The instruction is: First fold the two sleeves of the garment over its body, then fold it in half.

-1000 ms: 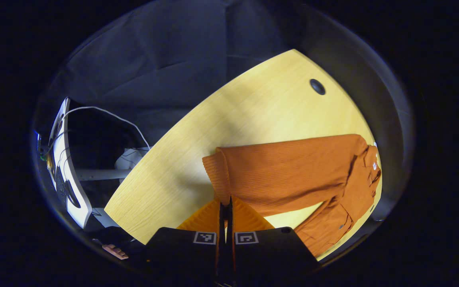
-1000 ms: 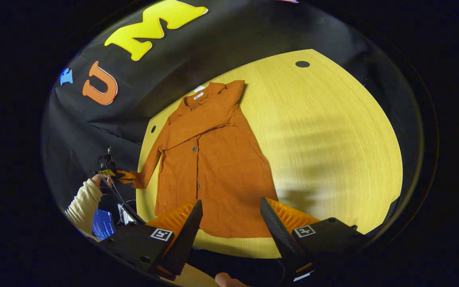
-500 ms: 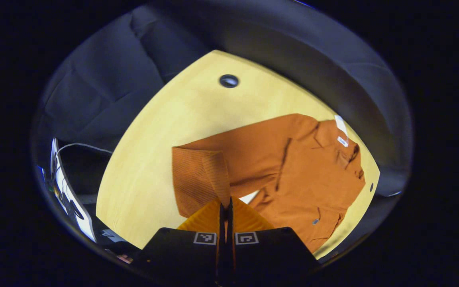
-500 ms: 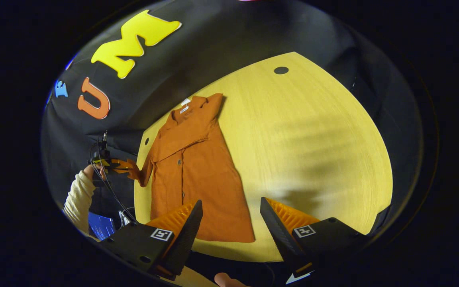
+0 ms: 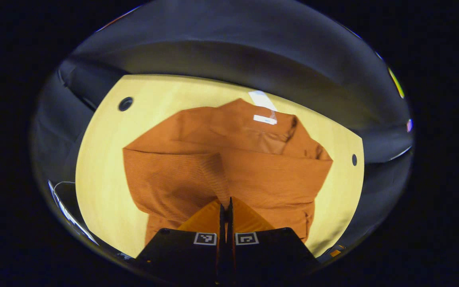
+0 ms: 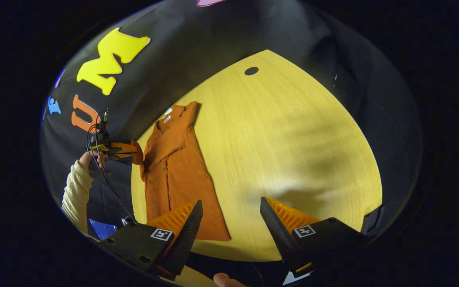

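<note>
An orange ribbed button-up garment (image 6: 175, 167) lies flat on the yellow wooden table (image 6: 285, 143), collar toward the far wall. One sleeve lies folded across its chest. My left gripper (image 5: 225, 207) is shut on the cuff of the other sleeve (image 5: 173, 179) and holds it lifted above the garment's body (image 5: 269, 175). In the right gripper view that left gripper (image 6: 132, 151) hangs at the garment's left side with the cuff in it. My right gripper (image 6: 229, 219) stands open near the table's front edge, beside the hem, with nothing between its fingers.
Round cable holes (image 6: 251, 71) sit in the table near its far corners. A person's cream sleeve (image 6: 74, 195) holds the left gripper, with cables hanging by it. Bare tabletop stretches to the right of the garment.
The left gripper has swung round with the sleeve cuff, carrying it up and over toward the garment's body. The right gripper has drifted right, away from the garment, still open.
</note>
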Motion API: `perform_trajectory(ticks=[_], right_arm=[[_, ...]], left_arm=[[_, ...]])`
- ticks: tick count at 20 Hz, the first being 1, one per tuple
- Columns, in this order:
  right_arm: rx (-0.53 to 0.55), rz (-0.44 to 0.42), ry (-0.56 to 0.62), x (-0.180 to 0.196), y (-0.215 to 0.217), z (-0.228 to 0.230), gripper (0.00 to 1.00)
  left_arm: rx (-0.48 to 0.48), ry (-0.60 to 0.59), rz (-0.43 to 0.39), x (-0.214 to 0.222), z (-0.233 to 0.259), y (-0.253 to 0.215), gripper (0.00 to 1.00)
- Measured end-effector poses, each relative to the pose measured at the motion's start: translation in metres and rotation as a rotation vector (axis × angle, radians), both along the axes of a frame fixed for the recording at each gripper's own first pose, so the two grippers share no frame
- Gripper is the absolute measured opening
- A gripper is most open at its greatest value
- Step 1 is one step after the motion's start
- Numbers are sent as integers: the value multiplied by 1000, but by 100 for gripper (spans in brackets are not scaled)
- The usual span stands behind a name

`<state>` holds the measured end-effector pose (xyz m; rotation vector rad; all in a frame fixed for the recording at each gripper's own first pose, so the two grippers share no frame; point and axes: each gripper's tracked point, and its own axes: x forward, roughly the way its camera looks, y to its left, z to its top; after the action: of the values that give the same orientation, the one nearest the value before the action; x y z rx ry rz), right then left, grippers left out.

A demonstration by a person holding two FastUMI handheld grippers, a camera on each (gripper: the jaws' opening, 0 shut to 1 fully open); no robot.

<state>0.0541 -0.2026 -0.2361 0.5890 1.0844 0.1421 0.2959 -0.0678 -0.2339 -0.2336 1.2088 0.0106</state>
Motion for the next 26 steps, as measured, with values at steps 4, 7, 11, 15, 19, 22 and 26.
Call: perform_trajectory(ticks=[4, 7, 11, 15, 19, 22, 26], right_arm=[[16, -39, 9, 0, -27, -3, 94], [8, -47, 17, -5, -44, -8, 94], [8, -75, 33, -15, -61, -16, 94], [9, -95, 52, -26, -73, -23, 94], [5, -117, 58, -27, -79, -25, 94], [-3, -113, 50, -26, -73, -23, 94], [-13, -100, 33, -22, -53, -18, 94]], left_arm=[[-4, -4, -99, 19, 2, -85, 3], [-19, 8, -134, 30, 1, -136, 3], [31, 7, -156, 29, -32, -154, 3], [30, 1, -147, 49, -19, -175, 5], [-49, -25, -109, 51, -18, -182, 14], [-140, -54, -76, 49, -8, -187, 15], [-250, -120, -68, 35, 16, -186, 56]])
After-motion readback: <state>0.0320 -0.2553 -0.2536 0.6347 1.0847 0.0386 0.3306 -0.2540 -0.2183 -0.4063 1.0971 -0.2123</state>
